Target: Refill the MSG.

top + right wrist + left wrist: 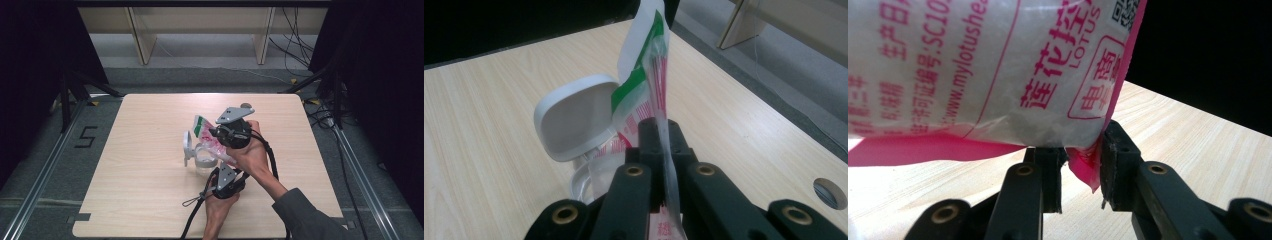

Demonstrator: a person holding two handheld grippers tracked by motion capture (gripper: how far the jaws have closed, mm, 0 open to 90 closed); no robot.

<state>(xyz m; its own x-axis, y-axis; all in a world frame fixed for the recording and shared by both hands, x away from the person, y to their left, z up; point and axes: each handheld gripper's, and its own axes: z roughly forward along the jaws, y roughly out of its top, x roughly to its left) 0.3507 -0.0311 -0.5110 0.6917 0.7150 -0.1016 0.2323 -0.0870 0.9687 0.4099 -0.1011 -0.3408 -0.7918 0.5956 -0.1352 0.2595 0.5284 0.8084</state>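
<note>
A white plastic bag [204,126] with pink print and a green top edge hangs over a clear container [202,159] whose white flip lid [187,145] stands open. My right gripper [214,133] is shut on the bag's side, and in the right gripper view the film [644,85] rises pinched between the jaws of that gripper [663,132]. The lid [574,115] shows just behind it. My left gripper [221,165] comes from below. In the left gripper view its jaws [1080,150] clamp the bag's pink bottom corner [1085,170], with the full bag [973,65] bulging above them.
The light wooden table [140,200] has bare room on every side of the container. A black cable [195,200] trails from the left gripper toward the front edge. A round hole [826,192] sits in the tabletop. Shelf legs and floor cables lie beyond the table.
</note>
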